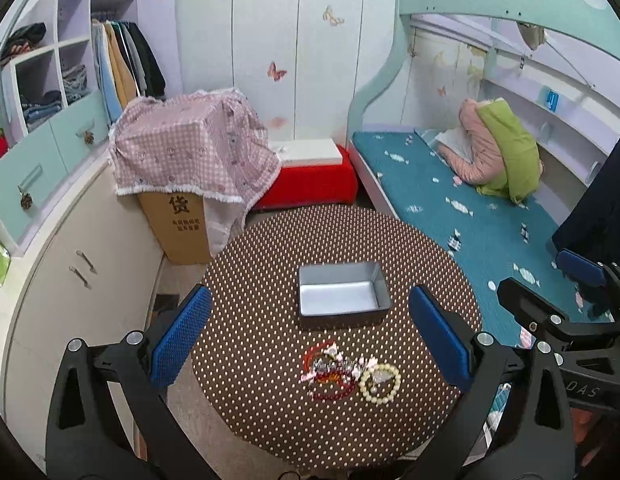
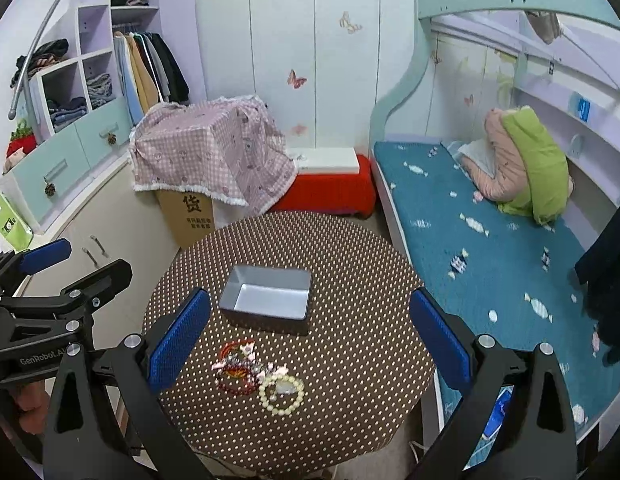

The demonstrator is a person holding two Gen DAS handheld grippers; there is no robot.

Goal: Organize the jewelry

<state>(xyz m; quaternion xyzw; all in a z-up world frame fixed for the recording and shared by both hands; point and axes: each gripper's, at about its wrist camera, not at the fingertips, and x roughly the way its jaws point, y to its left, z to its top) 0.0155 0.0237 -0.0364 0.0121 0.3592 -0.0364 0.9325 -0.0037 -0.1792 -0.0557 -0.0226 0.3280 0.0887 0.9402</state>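
Note:
A pile of jewelry lies on the round brown dotted table (image 1: 270,264): a cream bead bracelet (image 1: 380,383), a dark red bead bracelet (image 1: 330,390) and pink-white hair clips (image 1: 336,364). Behind it stands an empty grey metal box (image 1: 342,294). My left gripper (image 1: 310,336) is open and empty, held above the pile. In the right wrist view the cream bracelet (image 2: 281,394), the red bracelet (image 2: 236,380) and the box (image 2: 268,298) show too. My right gripper (image 2: 310,336) is open and empty, above the table right of the pile.
A cardboard box under a pink checked cloth (image 1: 190,148) and a red stool (image 1: 314,182) stand behind the table. A bed with a teal cover (image 1: 450,200) runs along the right. White cabinets (image 1: 70,272) line the left.

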